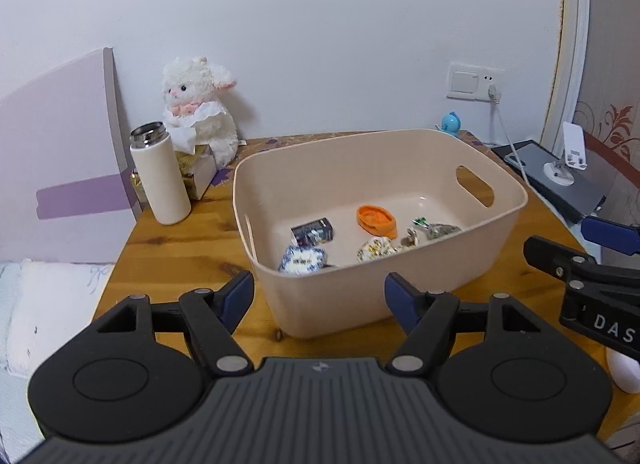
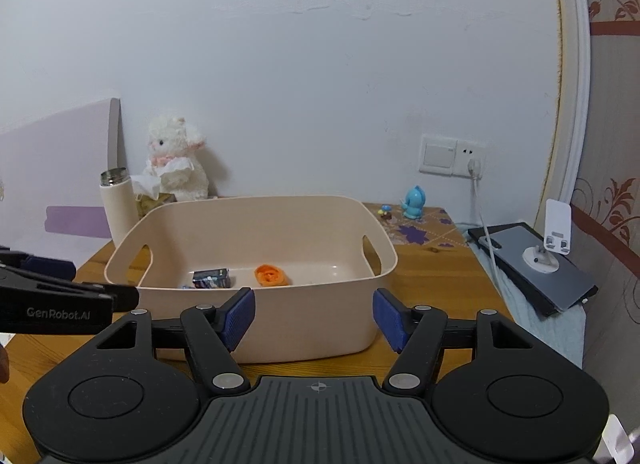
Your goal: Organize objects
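A beige plastic bin (image 1: 400, 168) with handle slots stands on the wooden table (image 1: 192, 240). Inside lie an orange piece (image 1: 376, 221), a small dark box (image 1: 313, 231), a blue-and-white wrapped item (image 1: 301, 259) and other wrapped sweets (image 1: 376, 249). My left gripper (image 1: 319, 300) is open and empty just in front of the bin's near wall. My right gripper (image 2: 314, 316) is open and empty, in front of the bin (image 2: 256, 224); the orange piece (image 2: 271, 275) and dark box (image 2: 212, 278) show there too. The right gripper also shows at the right edge of the left wrist view (image 1: 592, 248).
A white flask (image 1: 159, 173), a plush lamb (image 1: 198, 104) and a tissue box (image 1: 196, 172) stand at the table's back left. A blue figurine (image 2: 414, 202) stands at the back right. A tablet with a phone stand (image 2: 540, 264) lies right of the table. A bed lies at left.
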